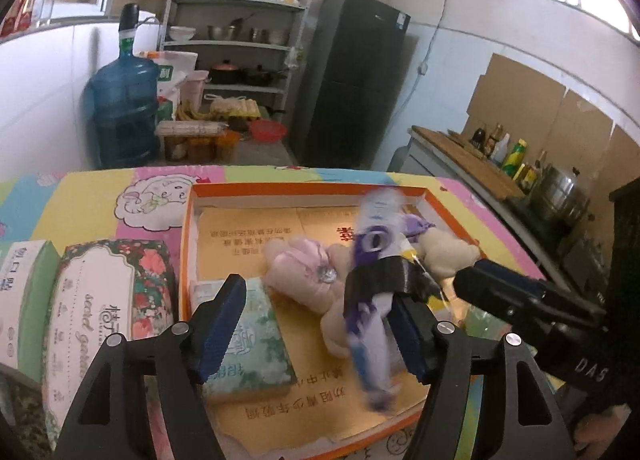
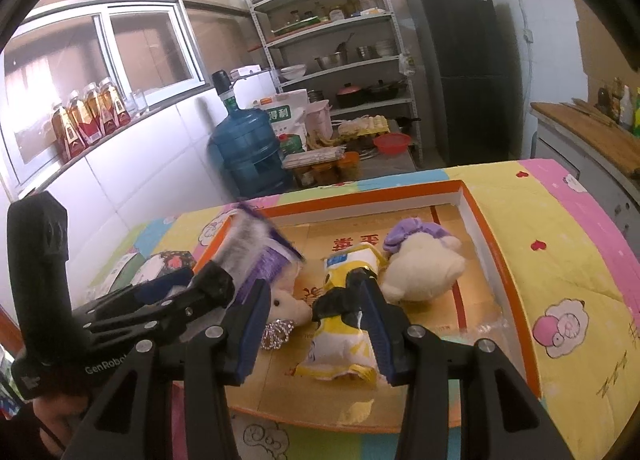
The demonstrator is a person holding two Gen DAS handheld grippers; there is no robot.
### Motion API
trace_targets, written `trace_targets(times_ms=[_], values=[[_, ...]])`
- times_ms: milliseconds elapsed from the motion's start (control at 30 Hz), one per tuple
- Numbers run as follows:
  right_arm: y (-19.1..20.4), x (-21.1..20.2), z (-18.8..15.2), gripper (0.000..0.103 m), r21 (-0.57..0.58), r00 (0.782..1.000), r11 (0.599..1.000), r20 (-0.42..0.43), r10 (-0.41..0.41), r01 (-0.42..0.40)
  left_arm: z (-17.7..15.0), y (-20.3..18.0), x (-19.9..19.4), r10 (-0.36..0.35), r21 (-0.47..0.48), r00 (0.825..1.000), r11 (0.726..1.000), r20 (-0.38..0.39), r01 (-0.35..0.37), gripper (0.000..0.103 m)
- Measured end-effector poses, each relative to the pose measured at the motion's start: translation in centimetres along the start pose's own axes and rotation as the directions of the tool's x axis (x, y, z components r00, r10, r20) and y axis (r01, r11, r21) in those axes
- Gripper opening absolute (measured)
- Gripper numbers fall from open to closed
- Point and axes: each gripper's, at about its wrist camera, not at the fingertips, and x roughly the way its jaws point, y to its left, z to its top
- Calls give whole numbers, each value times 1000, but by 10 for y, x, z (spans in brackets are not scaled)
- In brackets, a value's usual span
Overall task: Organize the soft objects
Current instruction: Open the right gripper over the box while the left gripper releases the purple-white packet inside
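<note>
Over an orange-rimmed box (image 1: 188,260) my left gripper (image 1: 318,292) stands wide open. A purple-and-white snack packet (image 1: 372,300), blurred, hangs upright against its right finger; the left pad is well clear of it. In the box lie a pink plush (image 1: 304,272), a cream plush with a purple bow (image 2: 420,272) and a green tissue pack (image 1: 252,340). My right gripper (image 2: 316,288) is partly open over a yellow packet (image 2: 340,340) that lies on the box floor and touches only the right finger. The left gripper (image 2: 192,276) and the purple packet (image 2: 260,248) also show in the right wrist view.
Two tissue boxes (image 1: 100,300) stand on the patterned tablecloth (image 2: 560,260) left of the orange box. Beyond the table are a blue water jug (image 1: 124,99), a shelf rack (image 1: 240,43), a dark fridge (image 1: 352,79) and a counter with bottles and a pot (image 1: 560,195).
</note>
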Motion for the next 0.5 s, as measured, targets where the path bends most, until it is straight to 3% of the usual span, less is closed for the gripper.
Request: trace_targets(times_ms=[300,500], values=[[2,-11,-3,47,4,1000,1000,12,-5,5,-4,4,-15,20,15,1000,1000,12,-20,72],[7,-13,-5,47,4,1000,1000,13,1,-1,-13,3,-19,89,94,996,992,-27,-86,72]])
